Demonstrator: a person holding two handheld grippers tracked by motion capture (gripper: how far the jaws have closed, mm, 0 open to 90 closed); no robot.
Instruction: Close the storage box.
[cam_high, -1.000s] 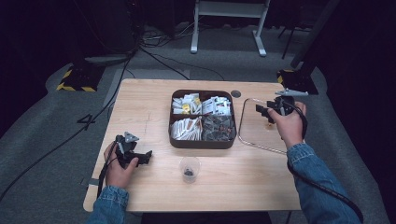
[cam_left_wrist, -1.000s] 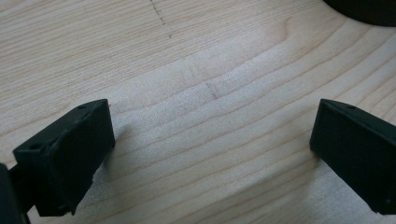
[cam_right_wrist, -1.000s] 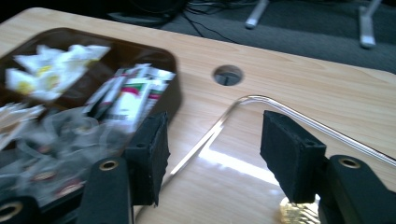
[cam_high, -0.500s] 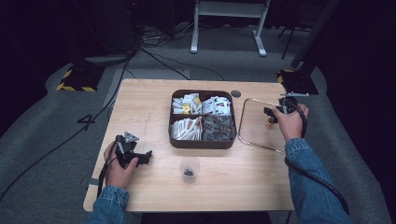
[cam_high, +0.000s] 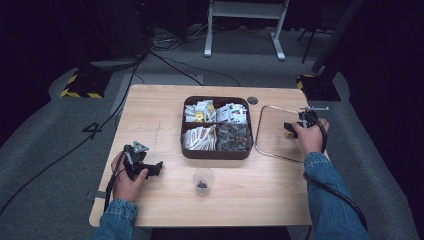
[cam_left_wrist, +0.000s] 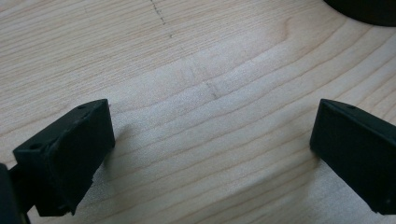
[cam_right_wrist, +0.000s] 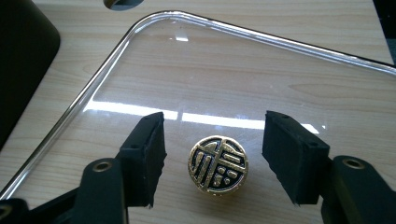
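Tongs in both hands: the left gripper (cam_high: 159, 167) rests on the near left part of the wooden table (cam_high: 150, 105), held by the left hand (cam_high: 129, 180). In the left gripper view its jaws stand wide apart over bare wood with nothing between them (cam_left_wrist: 212, 149).

The right gripper (cam_high: 290, 129) is at the far right of the table, held by the right hand (cam_high: 311, 136) over a clear lid (cam_high: 267, 145) that lies flat on the wood. In the right gripper view the jaws are partly open (cam_right_wrist: 212, 156), one on each side of a round gold and black knob (cam_right_wrist: 218, 162) on the lid. Neither jaw touches the knob; a small gap shows on both sides.

A dark square tray (cam_high: 216, 153) sits in the middle of the table, just left of the lid. Its four sections hold packets (cam_high: 229, 113), white ones at the far side and darker ones at the near right. A small clear cup (cam_high: 202, 180) with something dark in its bottom stands near the tray's near edge. A black cable (cam_high: 335, 192) trails from the right gripper along the denim sleeve (cam_high: 330, 200).
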